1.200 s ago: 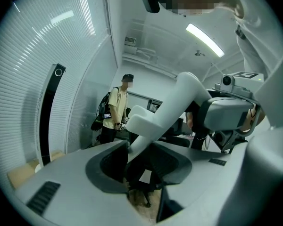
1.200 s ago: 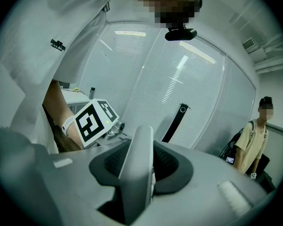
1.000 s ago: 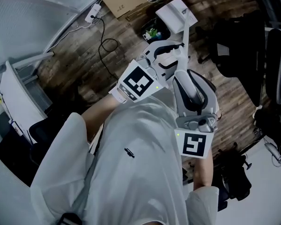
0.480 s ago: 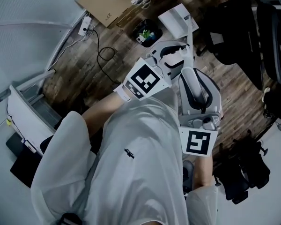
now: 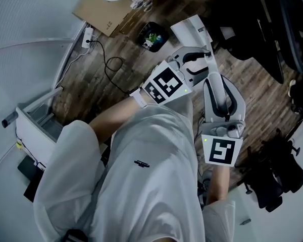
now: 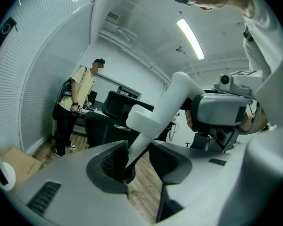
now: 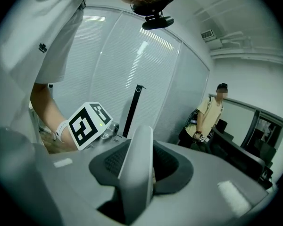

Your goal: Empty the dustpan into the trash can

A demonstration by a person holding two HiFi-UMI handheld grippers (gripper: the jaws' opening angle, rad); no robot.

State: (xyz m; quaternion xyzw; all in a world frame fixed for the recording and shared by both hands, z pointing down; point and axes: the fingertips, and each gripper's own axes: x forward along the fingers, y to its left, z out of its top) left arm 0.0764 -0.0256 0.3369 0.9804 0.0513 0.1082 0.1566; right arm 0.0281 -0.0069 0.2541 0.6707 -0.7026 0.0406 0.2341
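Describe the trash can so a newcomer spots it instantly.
Start at the flat brown cardboard sheet on the wooden floor at the head view's top. Just right of it stands the trash can, left of the white dustpan. It alone is a small black open-topped bin with green scraps inside.

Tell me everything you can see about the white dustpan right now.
The white plastic long-handled dustpan is held off the wooden floor with its flat pan beside the black trash can, not over it. Its handle runs back toward the person, gripped between the fingers of both the left gripper and the right gripper.
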